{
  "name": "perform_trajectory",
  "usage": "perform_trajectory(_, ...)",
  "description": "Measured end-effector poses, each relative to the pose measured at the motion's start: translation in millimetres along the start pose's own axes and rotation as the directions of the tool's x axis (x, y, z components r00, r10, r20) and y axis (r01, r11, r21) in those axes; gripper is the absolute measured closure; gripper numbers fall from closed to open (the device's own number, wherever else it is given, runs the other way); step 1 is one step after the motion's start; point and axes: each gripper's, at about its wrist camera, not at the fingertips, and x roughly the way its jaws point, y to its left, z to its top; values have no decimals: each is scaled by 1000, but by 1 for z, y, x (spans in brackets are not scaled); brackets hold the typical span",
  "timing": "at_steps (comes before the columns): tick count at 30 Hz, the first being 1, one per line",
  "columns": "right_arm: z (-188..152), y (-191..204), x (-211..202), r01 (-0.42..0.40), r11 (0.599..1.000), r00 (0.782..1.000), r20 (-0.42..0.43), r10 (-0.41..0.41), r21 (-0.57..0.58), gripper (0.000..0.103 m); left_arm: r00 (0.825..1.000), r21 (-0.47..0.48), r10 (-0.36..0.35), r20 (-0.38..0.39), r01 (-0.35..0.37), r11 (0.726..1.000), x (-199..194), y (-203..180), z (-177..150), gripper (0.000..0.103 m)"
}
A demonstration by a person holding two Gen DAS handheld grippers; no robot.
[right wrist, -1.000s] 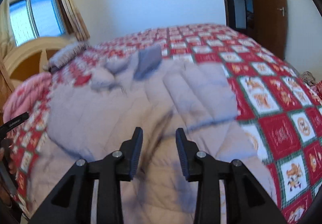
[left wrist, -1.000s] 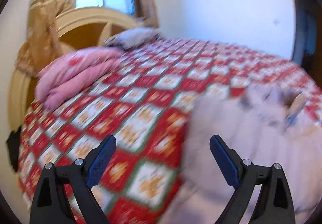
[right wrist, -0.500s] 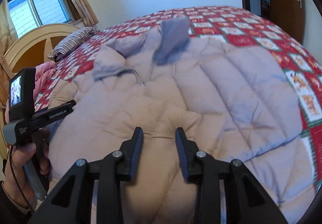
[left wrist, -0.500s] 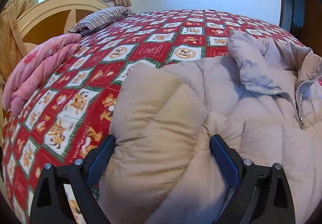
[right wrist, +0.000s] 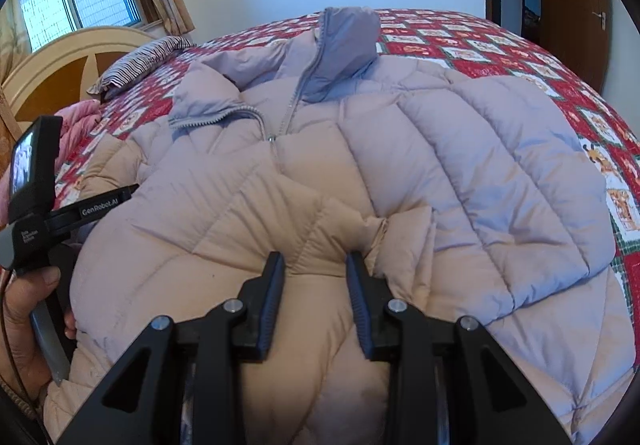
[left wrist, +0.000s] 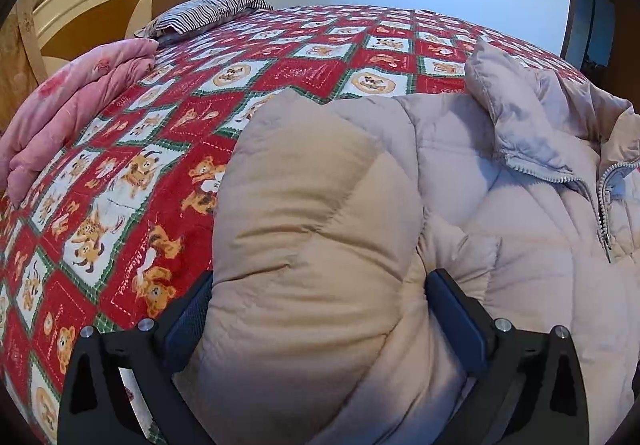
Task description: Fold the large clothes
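Now the left gripper (left wrist: 318, 315) fingers are opening wide around the puffy coat (right wrist: 360, 181) sleeve, while the right gripper (right wrist: 314, 297) fingers pinch a fold. The coat lies flat on the bed (left wrist: 280, 77). Slippery, puffy cloth could slide out and spoil the fold.

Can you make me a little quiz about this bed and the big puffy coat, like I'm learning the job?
1. Pick one: what is the puffy coat lying on? A) a bare floor B) a red patterned bedspread C) a wooden chair
2. True or false: the right gripper has nothing between its jaws.
3. Fill in: the folded quilt at the bed's edge is ___ in colour.
Key: 1 B. 2 False: a fold of the coat sits between them. 3 pink.
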Motion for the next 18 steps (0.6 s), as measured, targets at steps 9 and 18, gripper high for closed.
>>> perform_trajectory(9,1,4,-1,32,999,999,-12,-32,-30,69,1000,-13,-12,-5,12,1000,-30,10,8,1)
perform_trajectory(18,24,44,-48,-22,998,995,93,27,-58,66,989,-10,110,100,-109,994,-39,31,26,1)
